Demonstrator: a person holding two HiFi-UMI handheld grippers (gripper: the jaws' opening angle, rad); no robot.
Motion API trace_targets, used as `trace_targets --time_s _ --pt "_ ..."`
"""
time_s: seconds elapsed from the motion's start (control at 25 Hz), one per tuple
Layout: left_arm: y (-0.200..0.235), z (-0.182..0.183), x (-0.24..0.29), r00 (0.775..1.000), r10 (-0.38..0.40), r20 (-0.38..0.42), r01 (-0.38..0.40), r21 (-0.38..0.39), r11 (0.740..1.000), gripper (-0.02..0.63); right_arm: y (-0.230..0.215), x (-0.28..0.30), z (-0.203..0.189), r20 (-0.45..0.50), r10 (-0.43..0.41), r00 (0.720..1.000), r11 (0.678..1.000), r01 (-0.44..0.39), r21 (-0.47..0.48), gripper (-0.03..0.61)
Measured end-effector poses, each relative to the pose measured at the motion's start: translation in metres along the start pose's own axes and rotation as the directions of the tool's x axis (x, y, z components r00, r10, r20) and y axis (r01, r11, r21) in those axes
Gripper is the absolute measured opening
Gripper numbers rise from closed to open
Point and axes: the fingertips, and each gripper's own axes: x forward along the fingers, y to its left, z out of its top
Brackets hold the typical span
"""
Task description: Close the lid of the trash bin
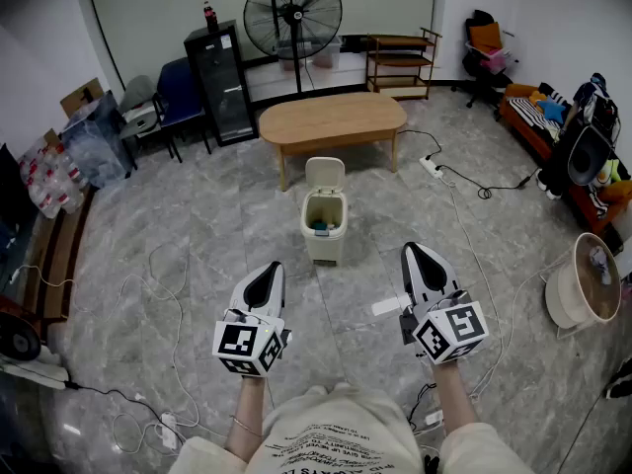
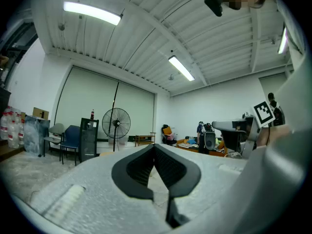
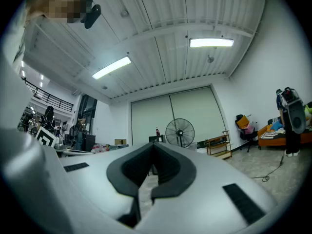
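Observation:
A cream trash bin (image 1: 324, 233) stands on the grey floor ahead of me, in front of the wooden table. Its lid (image 1: 325, 174) is up, tilted back, and some rubbish shows inside. My left gripper (image 1: 271, 271) is held low at the left, well short of the bin, jaws shut with nothing between them. To the right of it, my right gripper (image 1: 414, 255) is also shut and empty. In the left gripper view the left gripper (image 2: 154, 147) points level across the room; in the right gripper view the right gripper (image 3: 153, 145) does likewise. The bin is hidden in both.
An oval wooden table (image 1: 332, 118) stands just behind the bin, with a standing fan (image 1: 292, 13) and a black cabinet (image 1: 221, 82) beyond. Cables (image 1: 158, 294) trail over the floor at the left, a power strip (image 1: 432, 166) lies at the right. A round cream appliance (image 1: 585, 279) sits far right.

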Motion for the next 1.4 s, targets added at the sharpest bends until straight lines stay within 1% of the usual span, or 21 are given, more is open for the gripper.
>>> trace_targets --time_s 0.2,0.28,0.44,0.6,0.64,0.8,0.92,1.0,1.2,1.4 --pt "-0.004 -0.004 0.001 1.000 0.008 -0.004 -0.008 -0.001 1.000 0.023 -0.006 -0.001 -0.006 -0.013 0.000 1.000 1.000 0.000 -0.003 0.003" --pt "-0.006 -0.005 0.003 1.000 0.011 -0.003 -0.011 -0.003 1.000 0.023 -0.009 -0.002 -0.008 -0.010 0.015 1.000 1.000 -0.015 -0.002 0.003" --pt "-0.013 -0.006 0.006 1.000 0.014 -0.002 -0.014 -0.007 1.000 0.023 -0.015 -0.005 -0.011 0.002 0.039 0.999 0.999 -0.039 0.021 0.005" --pt "-0.020 -0.009 0.008 1.000 0.016 -0.004 -0.016 -0.010 1.000 0.023 -0.024 -0.005 -0.017 -0.023 0.038 0.999 0.998 -0.036 0.049 0.010" --pt "-0.021 -0.010 0.008 1.000 0.017 -0.006 -0.017 -0.009 1.000 0.023 -0.025 -0.005 -0.019 -0.027 0.039 0.999 0.998 -0.038 0.056 0.033" --pt "-0.016 -0.016 0.008 0.999 0.034 -0.027 -0.034 -0.006 0.999 0.023 -0.031 0.002 -0.023 -0.033 0.033 0.999 0.995 -0.029 0.097 0.200" --pt "-0.010 -0.021 0.007 0.998 0.049 -0.034 -0.049 -0.013 0.999 0.023 -0.034 0.007 -0.030 -0.042 0.031 0.999 0.995 -0.027 0.093 0.265" --pt "-0.007 -0.022 0.011 0.998 0.056 -0.039 -0.056 -0.015 0.998 0.023 -0.038 0.012 -0.033 -0.053 0.030 0.998 0.996 -0.025 0.086 0.287" --pt "0.003 -0.029 0.024 0.996 0.073 -0.058 -0.074 -0.028 0.997 0.023 -0.048 0.031 -0.045 -0.102 0.033 0.994 0.996 -0.025 0.087 0.317" --pt "0.022 -0.037 0.050 0.995 0.075 -0.070 -0.078 -0.034 0.996 0.023 -0.056 0.064 -0.061 -0.126 0.046 0.991 0.995 -0.035 0.088 0.333"
